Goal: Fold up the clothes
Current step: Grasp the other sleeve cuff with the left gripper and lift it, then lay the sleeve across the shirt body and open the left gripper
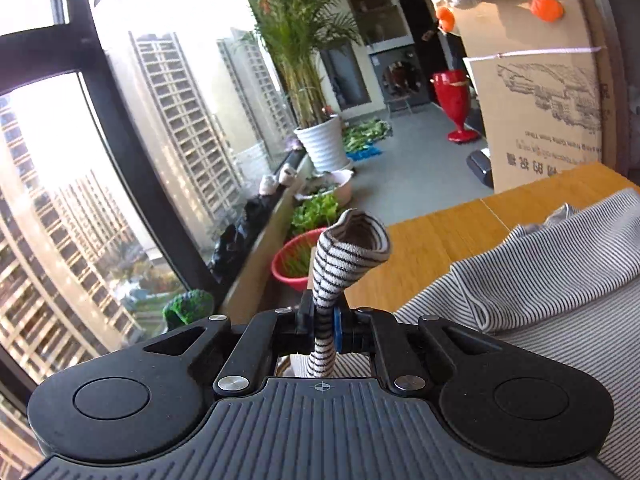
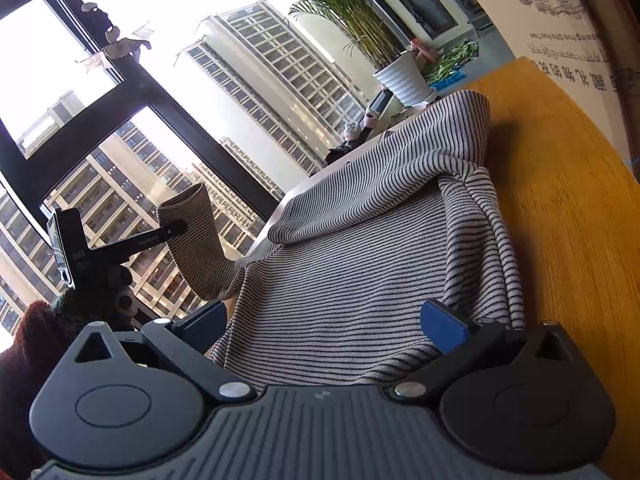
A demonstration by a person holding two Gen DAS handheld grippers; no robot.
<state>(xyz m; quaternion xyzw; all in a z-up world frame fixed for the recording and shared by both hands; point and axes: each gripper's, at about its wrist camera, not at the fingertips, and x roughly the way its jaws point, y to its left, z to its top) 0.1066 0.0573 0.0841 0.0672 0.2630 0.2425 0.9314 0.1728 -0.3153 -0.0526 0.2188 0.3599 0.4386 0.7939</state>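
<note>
Left claw (image 1: 324, 326) clamped tight on a sleeve cuff (image 1: 352, 246) of the striped sweater (image 1: 552, 280); cuff end sticking up past the fingertips, opening flared, held up in the air off the table (image 1: 436, 248). Rest of sleeve trailing down under the claw toward the garment body.

Right claw (image 2: 322, 320) wide open, blue pads (image 2: 444, 326) well apart, nothing pinched. Positioned low over the sweater (image 2: 360, 260), fabric spanning the gap between the two fingers; contact with pads not clear.

Sweater lying on the wooden table (image 2: 572, 220), thin dark stripes on pale knit, bunched and partly folded over itself, one fold ridge running across the far side. Lifted sleeve (image 2: 192, 236) visible in right wrist view at left, gripped by the left claw (image 2: 168, 232) against the window (image 2: 132, 92). Dark red sleeve (image 2: 24, 344) of the person at lower left of the same view.

Background: potted palm in white ribbed pot (image 1: 322, 144), cardboard box (image 1: 540, 108) beyond the table's far edge, red vase (image 1: 456, 104) on the floor, red basket (image 1: 294, 260) of greens near the sill.
</note>
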